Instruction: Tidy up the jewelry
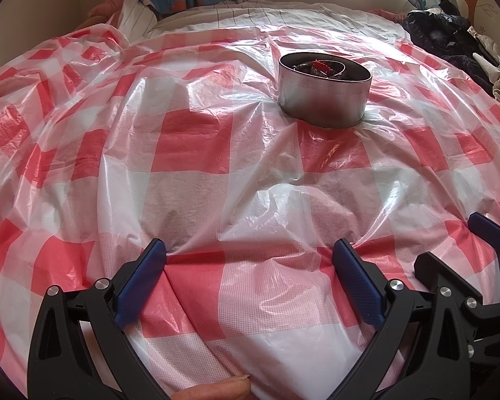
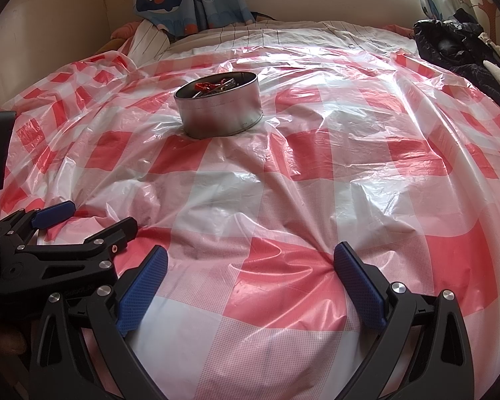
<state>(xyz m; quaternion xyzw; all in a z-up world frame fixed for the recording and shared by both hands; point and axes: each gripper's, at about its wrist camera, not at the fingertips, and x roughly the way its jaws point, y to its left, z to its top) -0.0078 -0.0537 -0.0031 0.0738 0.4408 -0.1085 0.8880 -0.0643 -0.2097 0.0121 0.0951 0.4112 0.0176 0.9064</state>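
Round tin (image 1: 323, 100) upright, mouth up, jewelry (image 1: 320, 66) inside

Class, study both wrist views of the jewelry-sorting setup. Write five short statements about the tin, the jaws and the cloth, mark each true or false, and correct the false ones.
1. The round metal tin stands upright on the red-and-white checked plastic sheet. True.
2. The tin is empty. False: red jewelry and metallic pieces lie inside.
3. The left gripper has its jaws spread apart with nothing between them. True.
4. The right gripper is clamped on the tin. False: its jaws are open and well short of the tin.
5. A lid covers the tin. False: its top is open.
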